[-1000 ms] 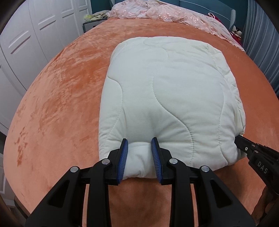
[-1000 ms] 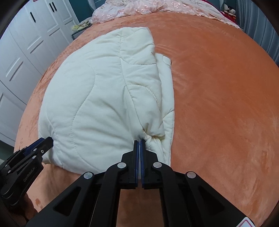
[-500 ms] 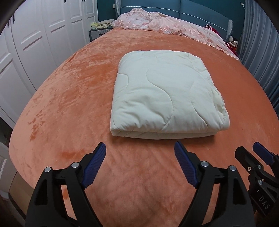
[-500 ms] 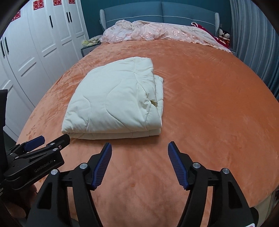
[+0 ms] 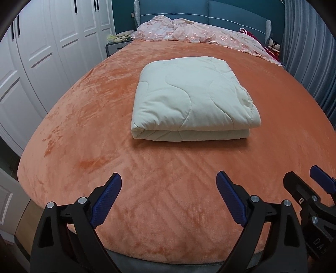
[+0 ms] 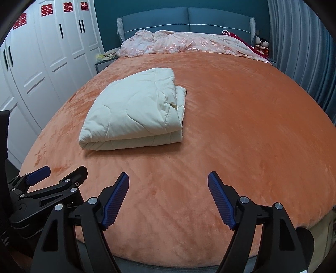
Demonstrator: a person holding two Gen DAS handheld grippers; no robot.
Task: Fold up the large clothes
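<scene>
A cream quilted comforter [image 5: 193, 100] lies folded into a thick rectangle on the orange bedspread [image 5: 88, 117]; it also shows in the right wrist view [image 6: 134, 111]. My left gripper [image 5: 169, 178] is open and empty, held back near the foot of the bed, well short of the comforter. My right gripper [image 6: 168, 178] is open and empty too, also near the foot edge. The right gripper shows at the lower right of the left wrist view [image 5: 304, 180], and the left gripper at the lower left of the right wrist view [image 6: 61, 172].
A pink embroidered cover [image 6: 180, 42] is bunched at the blue headboard [image 6: 189, 19]. White wardrobe doors [image 5: 42, 52] stand along the left. Grey curtains [image 6: 304, 52] hang on the right. A nightstand [image 5: 117, 45] sits at the far left corner.
Both grippers let go of the comforter's near edge, opened wide and pulled back toward the foot of the bed. The comforter now rests folded flat on the bed.
</scene>
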